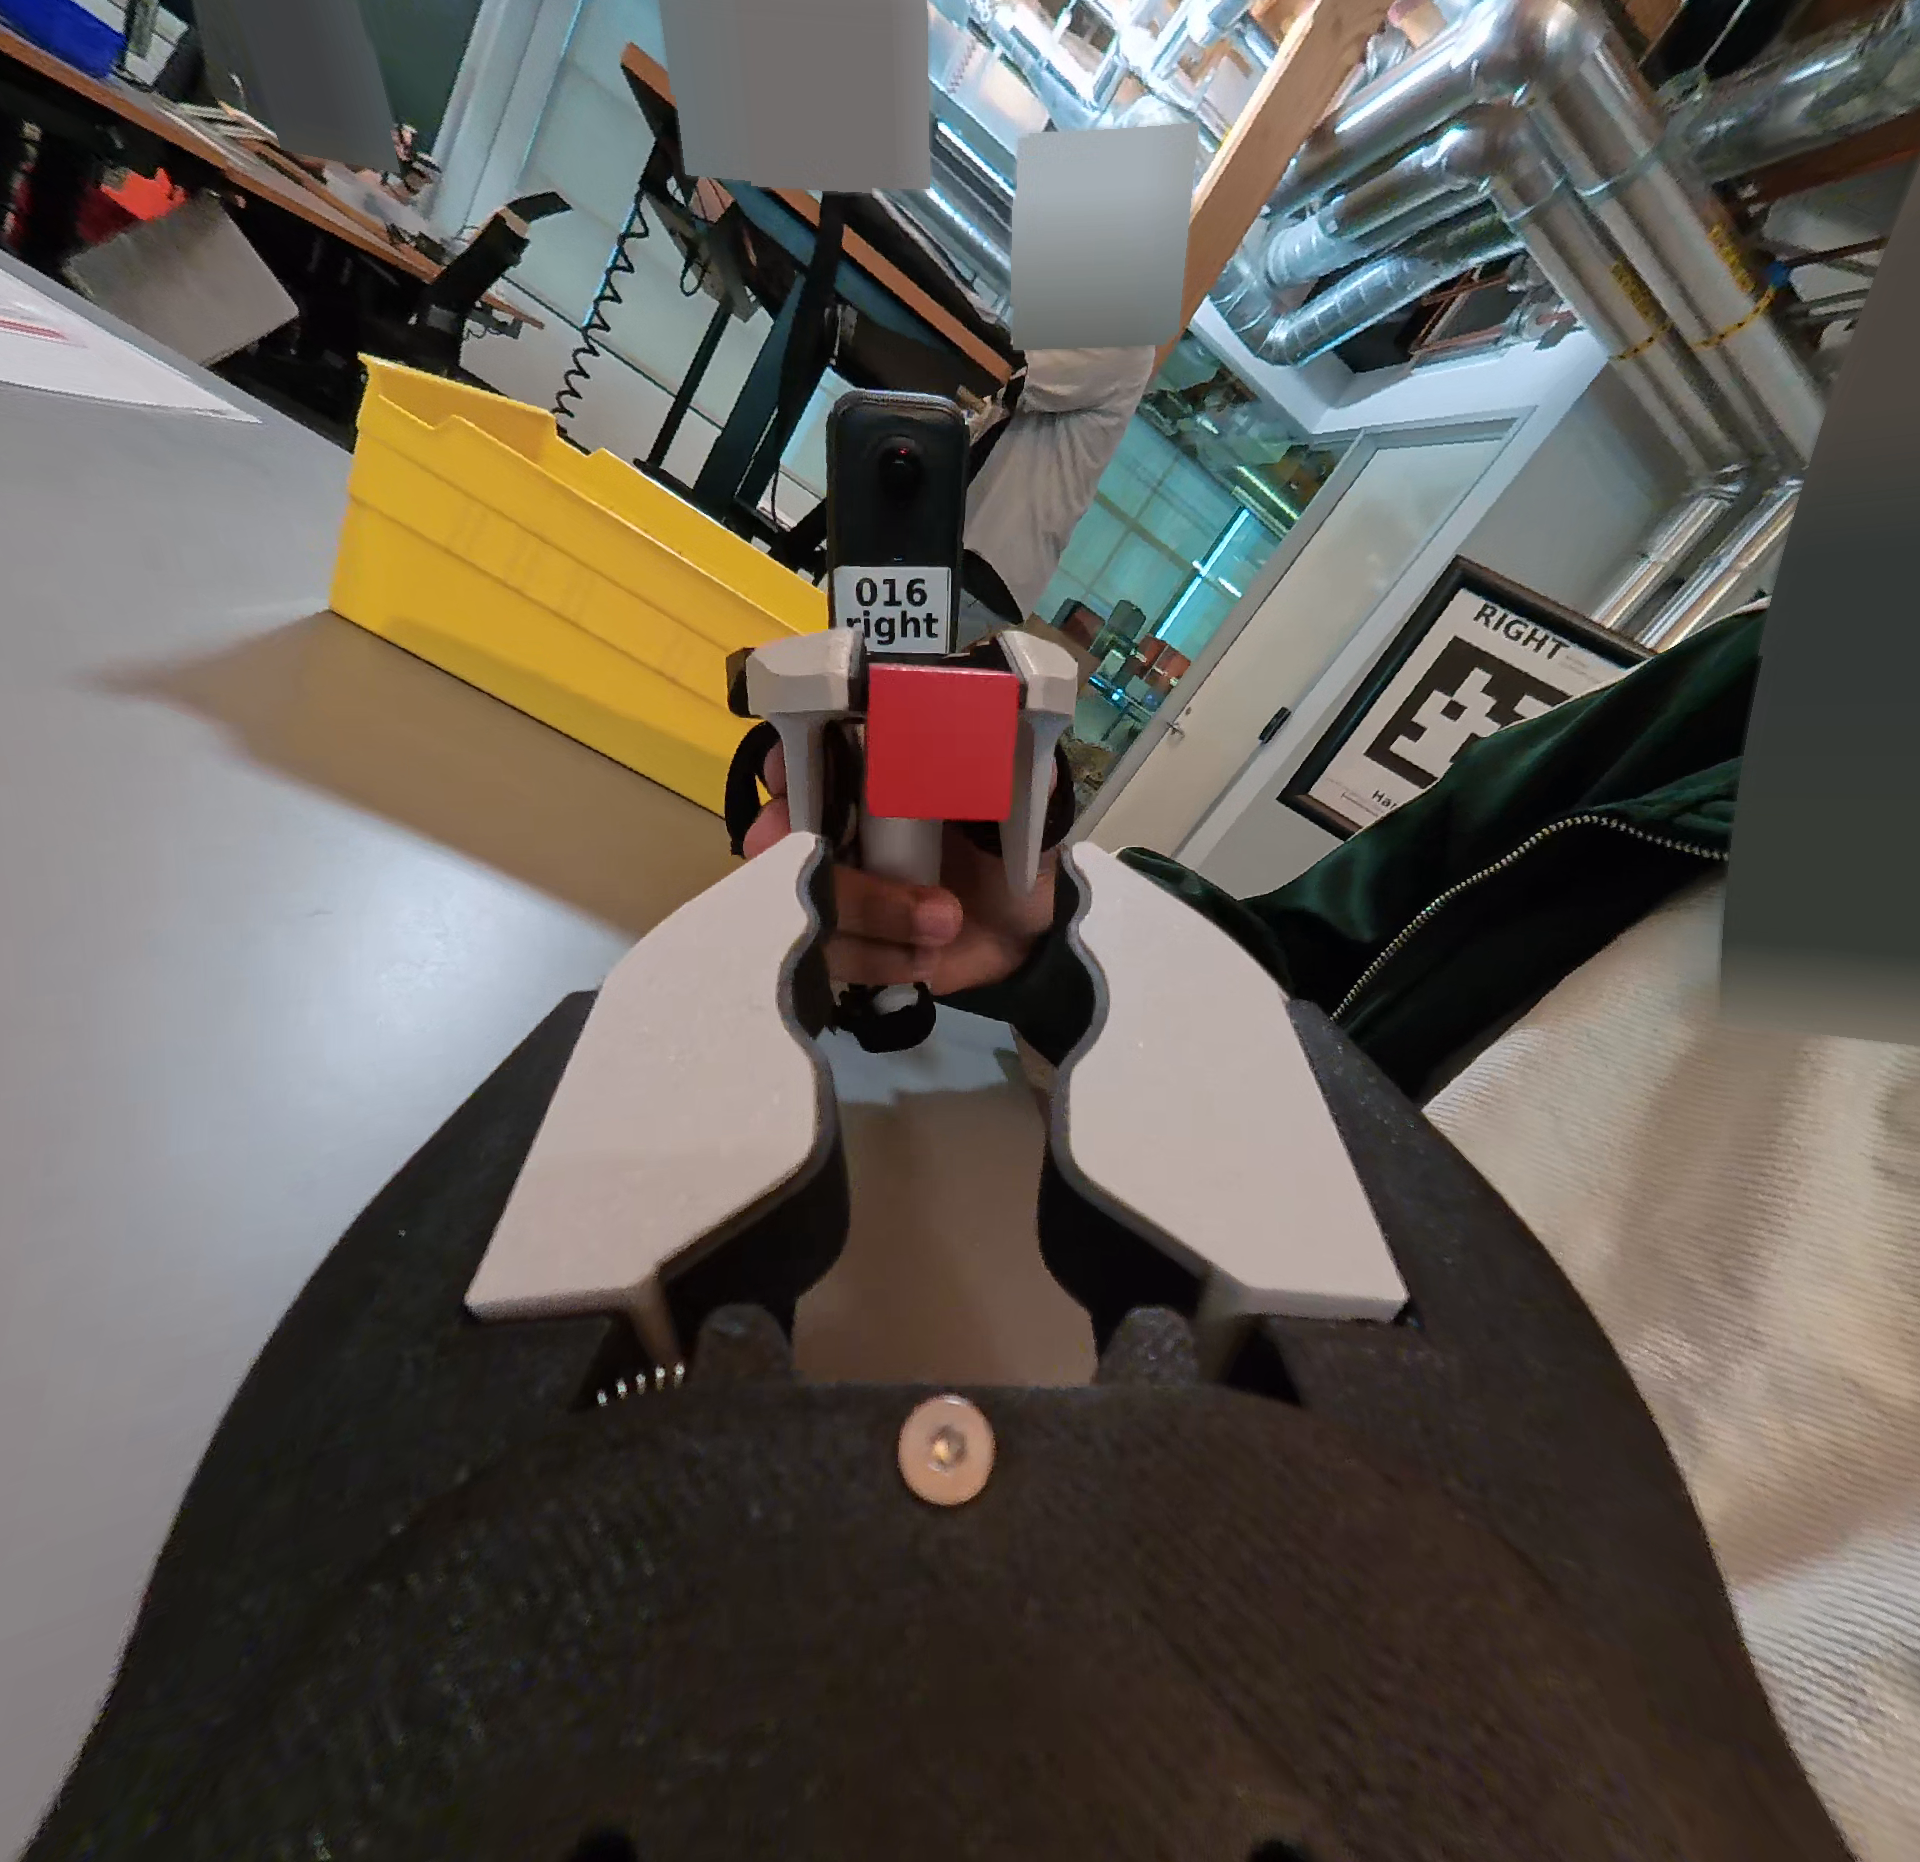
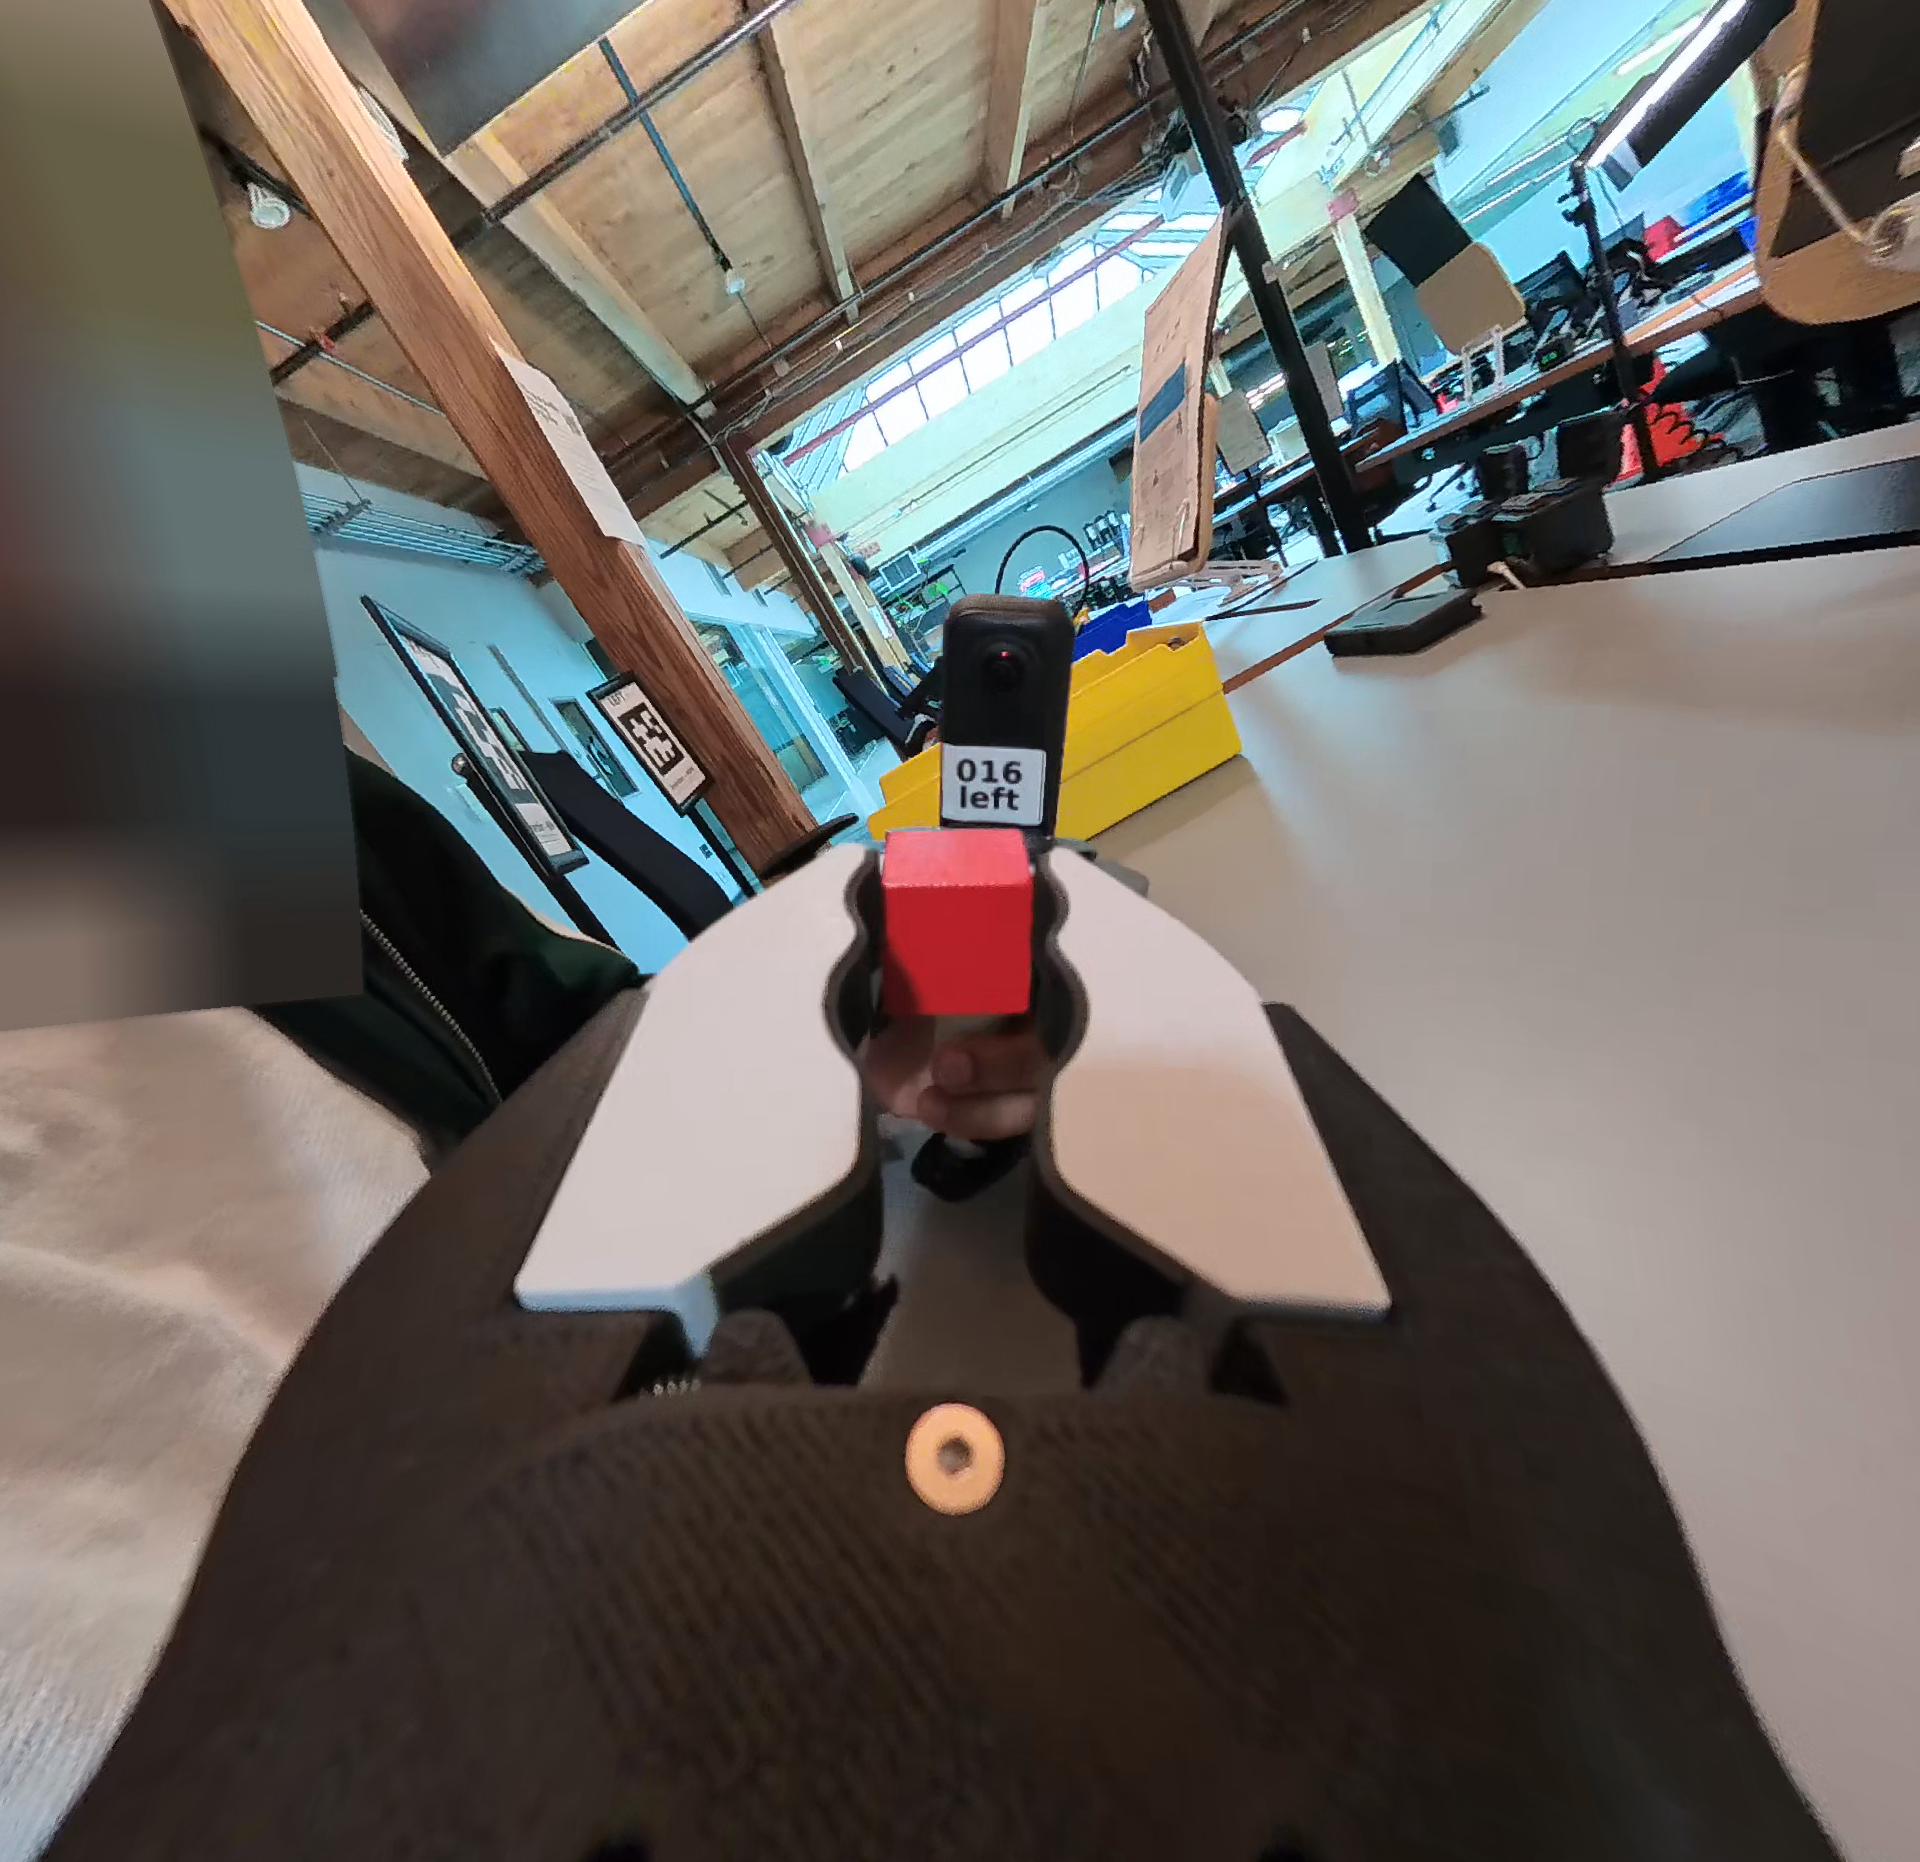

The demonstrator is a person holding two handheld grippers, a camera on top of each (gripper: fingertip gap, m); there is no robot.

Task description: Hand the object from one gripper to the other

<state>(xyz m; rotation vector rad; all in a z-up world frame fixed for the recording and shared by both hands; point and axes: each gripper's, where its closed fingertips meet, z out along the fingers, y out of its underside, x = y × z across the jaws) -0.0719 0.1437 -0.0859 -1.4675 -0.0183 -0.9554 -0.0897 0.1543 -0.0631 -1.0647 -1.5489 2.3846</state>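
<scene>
- In the left wrist view, the right gripper [image 1: 914, 763] faced the left gripper [image 1: 940, 939], with the cube [image 1: 940, 740] between its fingers.
- The bin [image 1: 540, 576] stood on the table [image 1: 208, 877], behind and left of the cube.
- In the right wrist view, the cube [image 2: 956, 934] sat between the right gripper's fingertips, before the left gripper's camera [image 2: 1003, 690].

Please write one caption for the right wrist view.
Right tool grips small red wooden cube above pale grey table.
</scene>
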